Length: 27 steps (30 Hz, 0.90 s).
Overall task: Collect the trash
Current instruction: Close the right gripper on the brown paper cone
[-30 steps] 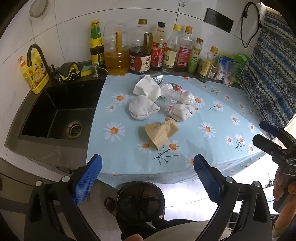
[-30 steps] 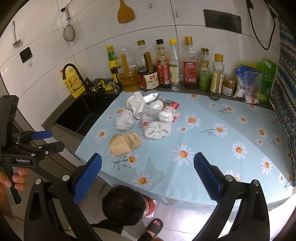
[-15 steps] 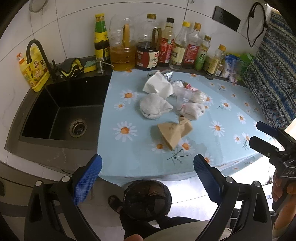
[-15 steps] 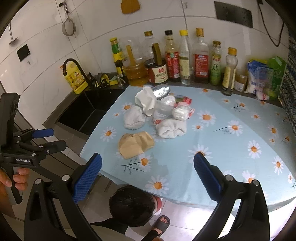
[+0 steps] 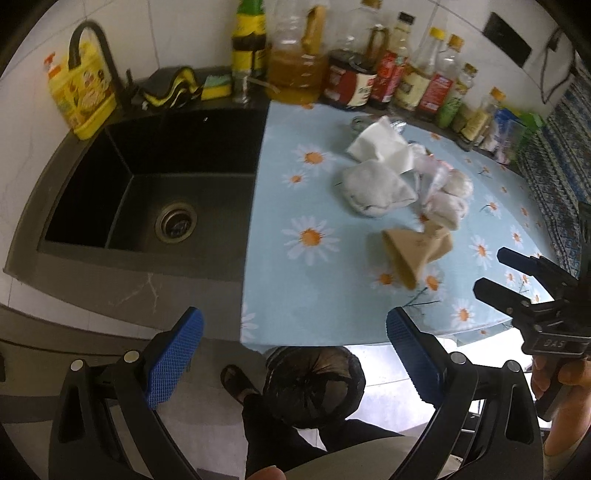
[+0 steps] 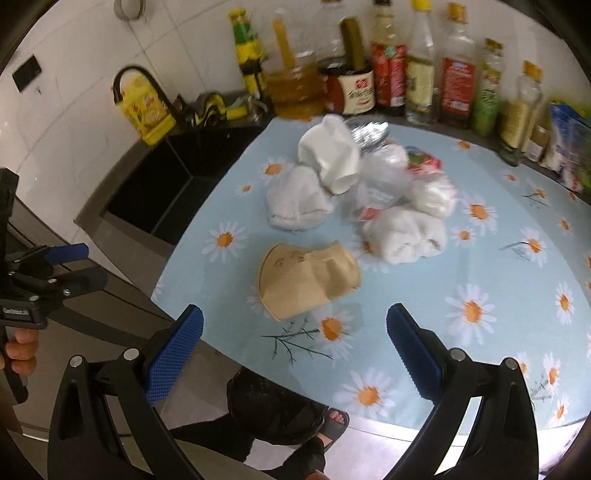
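Your right gripper has fingers wide apart and empty, crushed brown paper cup just ahead of the tips. Left gripper is also spread and empty. Risk: tips could shove the cup into the tissue wads instead of straddling it.

We see a white tiled wall behind a dark counter with a black sink and curved tap. A daisy-print cloth covers the worktop. Bottles line the wall. A black socket sits high right. Pale floor below.
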### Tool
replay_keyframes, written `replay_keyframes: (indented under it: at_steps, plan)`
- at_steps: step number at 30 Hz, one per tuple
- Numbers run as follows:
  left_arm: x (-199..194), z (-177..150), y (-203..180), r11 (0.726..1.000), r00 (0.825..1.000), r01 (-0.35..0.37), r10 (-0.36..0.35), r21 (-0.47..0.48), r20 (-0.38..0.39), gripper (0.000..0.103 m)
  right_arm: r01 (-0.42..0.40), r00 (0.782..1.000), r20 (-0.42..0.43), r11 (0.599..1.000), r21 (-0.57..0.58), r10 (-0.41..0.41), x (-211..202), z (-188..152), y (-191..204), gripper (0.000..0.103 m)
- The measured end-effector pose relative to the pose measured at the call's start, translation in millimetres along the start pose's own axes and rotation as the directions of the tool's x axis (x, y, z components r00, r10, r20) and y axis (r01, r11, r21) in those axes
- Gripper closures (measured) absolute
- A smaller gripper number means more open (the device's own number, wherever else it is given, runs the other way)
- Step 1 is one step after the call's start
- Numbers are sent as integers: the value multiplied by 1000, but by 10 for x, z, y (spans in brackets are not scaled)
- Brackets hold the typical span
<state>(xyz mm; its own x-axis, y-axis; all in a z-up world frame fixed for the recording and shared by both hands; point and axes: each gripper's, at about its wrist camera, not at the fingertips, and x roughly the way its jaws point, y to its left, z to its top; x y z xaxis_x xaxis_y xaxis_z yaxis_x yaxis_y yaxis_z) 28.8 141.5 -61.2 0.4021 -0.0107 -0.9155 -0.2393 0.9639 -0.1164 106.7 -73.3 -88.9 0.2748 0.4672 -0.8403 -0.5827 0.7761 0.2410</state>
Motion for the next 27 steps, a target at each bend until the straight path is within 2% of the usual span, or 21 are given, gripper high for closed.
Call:
replay_keyframes:
  at_steps: [7,11,14,23,27]
  plan:
    - [191,37,276,1000,999,-6,4,-30,-52,7,79,994,-63,993,-84,-85,496,134,189,4]
    - [270,57,400,999,998,-3,0,-45,-68,7,133,983,-115,985,-107,-146,781,206,241,4]
    - [313,86,468,999,997,0,-4,-49,-73,7,187,971,-125,973,-133,-204,897,226,269,4]
    - [395,178,527,999,997,10,-14,-40,-82,7,239,954,-158,965,-104,-254,1038,269,138,4]
    - [425,187,520,999,996,12,-14,-31,-86,7,248,950,-157,959,-136,-268,1084,316,96,4]
